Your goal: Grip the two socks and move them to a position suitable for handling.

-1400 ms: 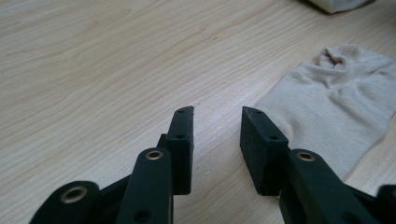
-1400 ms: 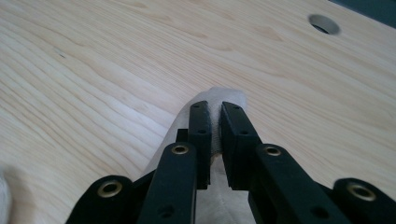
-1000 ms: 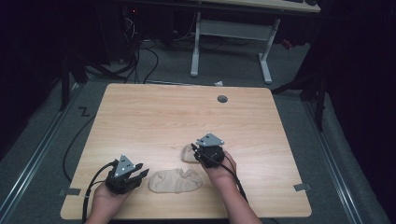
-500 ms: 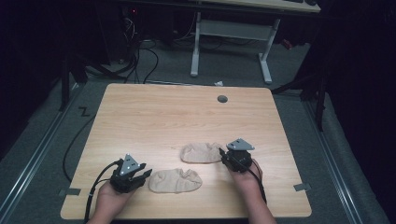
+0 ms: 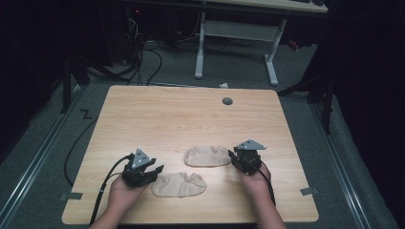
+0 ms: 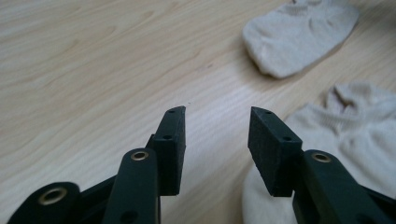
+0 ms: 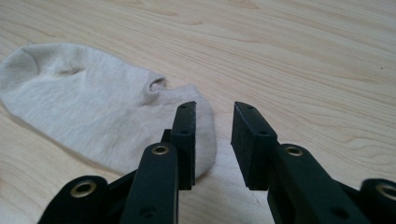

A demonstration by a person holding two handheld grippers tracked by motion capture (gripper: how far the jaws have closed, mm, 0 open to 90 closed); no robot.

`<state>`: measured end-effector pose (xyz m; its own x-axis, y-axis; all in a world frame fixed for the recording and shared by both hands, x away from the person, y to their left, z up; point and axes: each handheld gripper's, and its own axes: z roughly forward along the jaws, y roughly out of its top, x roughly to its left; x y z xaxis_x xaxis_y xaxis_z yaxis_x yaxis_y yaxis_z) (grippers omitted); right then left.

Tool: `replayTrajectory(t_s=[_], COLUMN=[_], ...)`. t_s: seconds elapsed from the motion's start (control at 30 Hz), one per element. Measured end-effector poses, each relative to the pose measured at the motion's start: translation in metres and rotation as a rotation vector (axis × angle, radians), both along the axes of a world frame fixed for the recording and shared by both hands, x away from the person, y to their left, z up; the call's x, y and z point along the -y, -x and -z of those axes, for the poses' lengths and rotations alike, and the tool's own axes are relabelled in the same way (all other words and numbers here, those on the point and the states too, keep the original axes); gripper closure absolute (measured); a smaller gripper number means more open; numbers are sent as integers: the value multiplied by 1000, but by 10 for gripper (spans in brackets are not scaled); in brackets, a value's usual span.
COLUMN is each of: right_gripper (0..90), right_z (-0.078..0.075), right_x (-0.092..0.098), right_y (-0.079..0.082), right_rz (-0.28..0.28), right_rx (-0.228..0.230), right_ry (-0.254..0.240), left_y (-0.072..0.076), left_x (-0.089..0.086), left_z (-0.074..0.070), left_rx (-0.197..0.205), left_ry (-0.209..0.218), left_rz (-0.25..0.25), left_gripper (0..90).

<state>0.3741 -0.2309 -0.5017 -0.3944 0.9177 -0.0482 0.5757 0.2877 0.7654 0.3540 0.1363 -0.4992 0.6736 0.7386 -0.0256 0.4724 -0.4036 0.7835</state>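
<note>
My left claw (image 5: 154, 171) rests low on the pale woodgrain desk (image 5: 181, 119), its black jaws apart and empty, just beside the near sock (image 5: 180, 184), a soft beige knit oval. My right claw (image 5: 235, 158) gapes narrowly, empty, at the far sock (image 5: 208, 156), ribbed and slightly rumpled.

Bright tabletop (image 5: 191, 119); dark surroundings; soft close-up blur
</note>
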Motion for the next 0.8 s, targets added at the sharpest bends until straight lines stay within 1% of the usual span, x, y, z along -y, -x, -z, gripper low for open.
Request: replayTrajectory(t_s=[0.07,0.13,0.17,0.27,0.3,0.37,0.4,0.47,0.57,0.6,0.7,0.8], right_gripper=[685,673,667,645,634,624,620,617,612,611,608,607], right_z=[0,1,2,4,4,4,4,4,5,5,5,7], right_x=[1,3,4,6,6,6,5,5,4,4,3,3], right_y=[-4,-8,-10,-11,-11,-10,-11,-11,-12,-13,-13,-15], right_rz=[0,-6,-4,1,-2,-5,-7,-6,-7,-7,-9,-12], right_rx=[-8,-16,-17,-33,-32,-28,-25,-24,-21,-21,-20,-28], right_ry=[-7,9,8,-19,-18,-21,-29,-36,-43,-45,-47,-52], left_y=[-7,-16,-20,-31,-33,-39,-41,-45,-49,-50,-52,-54], left_x=[9,20,25,41,45,56,60,66,72,74,80,83], left_z=[-2,-2,-1,1,1,3,3,5,8,9,12,14], left_rx=[1,1,-8,-24,-25,-21,-23,-34,-42,-38,-46,-56], left_ry=[8,13,19,29,31,22,19,22,38,28,29,26], left_rz=[3,6,8,16,19,24,26,26,24,23,29,30], left_gripper=[562,552,547,540,537,534,534,532,532,529,529,527])
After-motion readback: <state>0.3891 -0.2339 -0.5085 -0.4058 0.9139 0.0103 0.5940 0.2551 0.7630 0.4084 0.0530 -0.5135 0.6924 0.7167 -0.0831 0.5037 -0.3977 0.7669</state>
